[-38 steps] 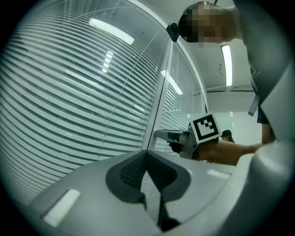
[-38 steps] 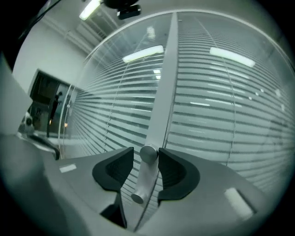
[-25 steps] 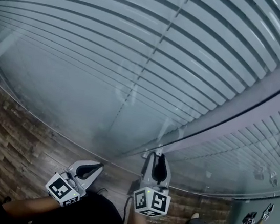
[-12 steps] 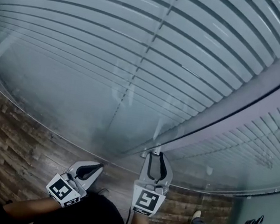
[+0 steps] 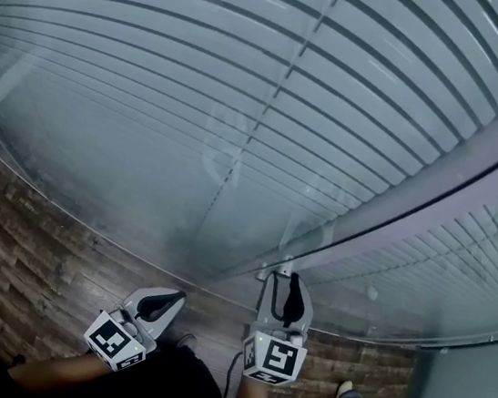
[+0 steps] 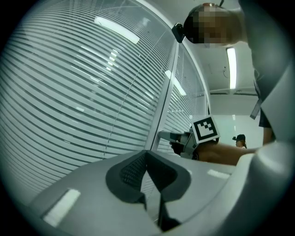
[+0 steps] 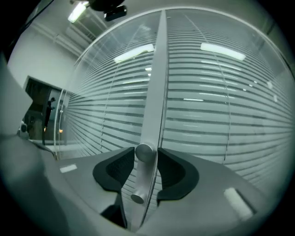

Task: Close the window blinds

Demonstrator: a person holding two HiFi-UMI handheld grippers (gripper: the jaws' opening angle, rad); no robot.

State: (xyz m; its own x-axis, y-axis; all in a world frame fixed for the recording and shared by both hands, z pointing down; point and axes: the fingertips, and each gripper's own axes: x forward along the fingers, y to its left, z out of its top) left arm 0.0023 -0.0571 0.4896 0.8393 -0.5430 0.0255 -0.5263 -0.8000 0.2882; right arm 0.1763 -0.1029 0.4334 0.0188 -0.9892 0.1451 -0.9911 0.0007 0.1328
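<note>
**Gripper loosens on blind knob**

The right gripper [image 7: 145,156] brackets a small round knob [image 7: 144,150] on the window post [image 7: 154,92]. Its jaws have just been opening and sit slightly clear of the knob. The left gripper [image 6: 147,156] hangs beside it, pinched closed and empty. The blinds [image 5: 248,74] fill the glass ahead.

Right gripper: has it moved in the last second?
No, apart from a roll: right gripper stays under the grey frame post. Its jaws have just been opening, knob between them.

Pale grey left gripper [image 5: 164,299] and right gripper [image 5: 289,287], black ribbed pads [image 7: 115,170], black-and-white marker cubes [image 5: 272,360], bare forearms [image 5: 55,371], dark top [image 5: 169,386].
</note>
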